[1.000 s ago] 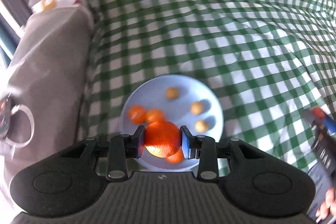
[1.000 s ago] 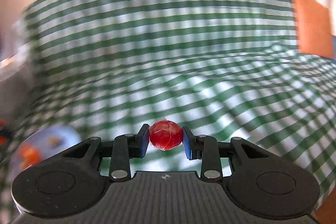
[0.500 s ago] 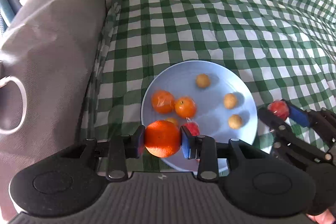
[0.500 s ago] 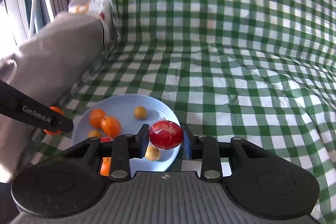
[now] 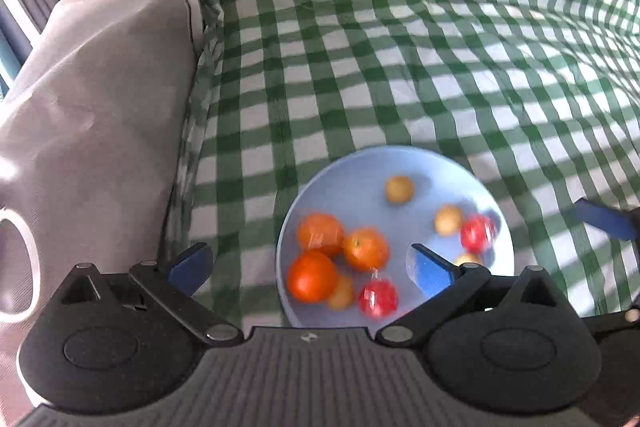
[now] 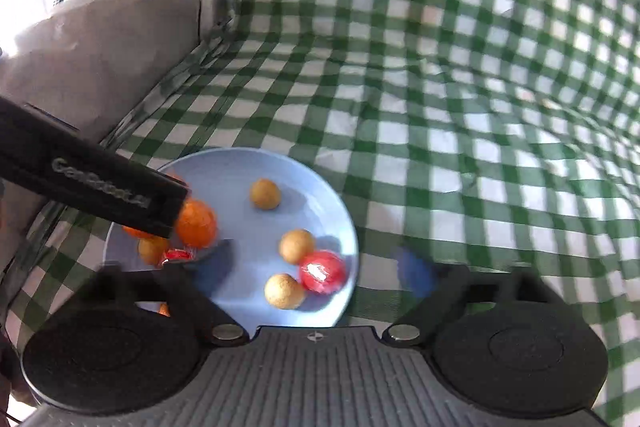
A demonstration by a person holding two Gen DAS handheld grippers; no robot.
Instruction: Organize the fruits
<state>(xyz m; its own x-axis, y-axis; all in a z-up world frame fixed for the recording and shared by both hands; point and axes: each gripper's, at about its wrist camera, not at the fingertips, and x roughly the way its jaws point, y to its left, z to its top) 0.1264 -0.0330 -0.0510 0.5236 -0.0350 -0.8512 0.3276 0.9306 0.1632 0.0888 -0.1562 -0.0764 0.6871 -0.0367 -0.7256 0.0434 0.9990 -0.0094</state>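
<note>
Green-and-white checked cloth [image 5: 400,67] spread under a round pale-blue plate [image 5: 356,183] of fruit, grey cushion [image 5: 92,107] alongside.
Left claw [image 5: 308,267] spread wide over the plate, jaws just opened, large orange [image 5: 313,277] lying free on the plate beside two smaller oranges. Right claw [image 6: 312,269] likewise just opened and holding nothing, shiny red fruit [image 6: 322,271] resting near the plate's rim among small yellow-brown round fruits [image 6: 265,193].

Far and right: bare checked cloth [image 5: 400,47], free passage.
Left: grey cushion [image 5: 92,115] blocks.
Near: fruit-crowded plate [image 5: 352,183].
</note>
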